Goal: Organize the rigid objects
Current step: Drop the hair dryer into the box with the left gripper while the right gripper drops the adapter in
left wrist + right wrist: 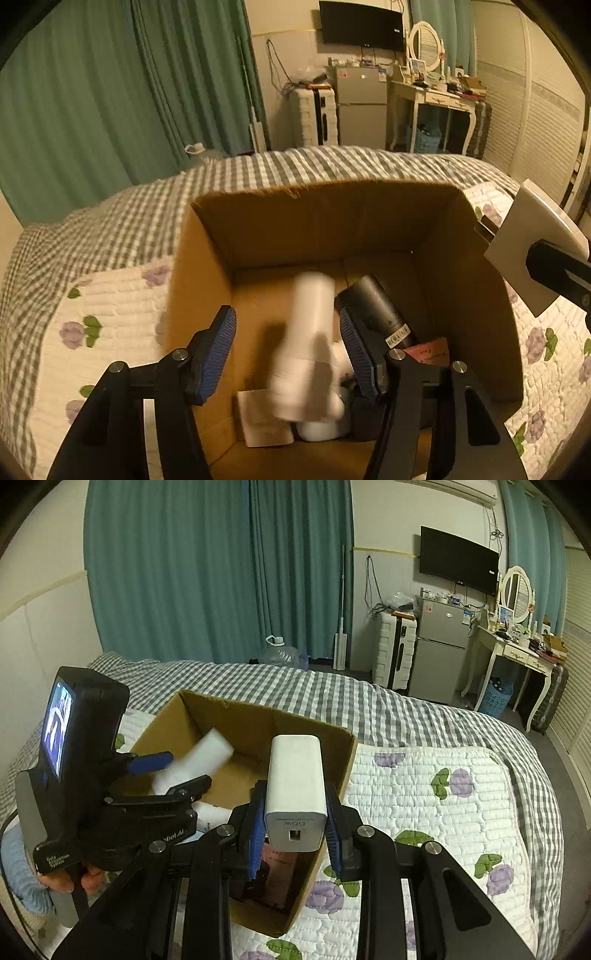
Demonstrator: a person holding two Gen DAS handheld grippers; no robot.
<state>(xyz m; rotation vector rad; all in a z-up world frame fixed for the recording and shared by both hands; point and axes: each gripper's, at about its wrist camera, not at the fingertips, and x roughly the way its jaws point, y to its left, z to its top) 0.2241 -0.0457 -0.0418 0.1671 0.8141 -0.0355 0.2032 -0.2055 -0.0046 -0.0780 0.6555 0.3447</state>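
Note:
An open cardboard box point(325, 221) sits on the bed; it also shows in the right wrist view point(266, 716). My left gripper point(288, 354) is open above the box. A white bottle point(306, 343), blurred, is between its jaws without touching them, over the box's inside. Inside lie a black cylinder point(380, 306), a red-pink packet point(428, 350) and a white paper point(258, 417). My right gripper point(295, 834) is shut on a white charger block point(295, 794), held over the box's right wall. The left gripper point(166, 771) and bottle point(195, 760) also show there.
The bed has a grey checked blanket point(406, 709) and a white quilted pad with purple flowers point(443, 797). Teal curtains point(221, 572), a white suitcase point(393, 650), a small fridge point(437, 650) and a dressing table point(517, 653) stand beyond the bed.

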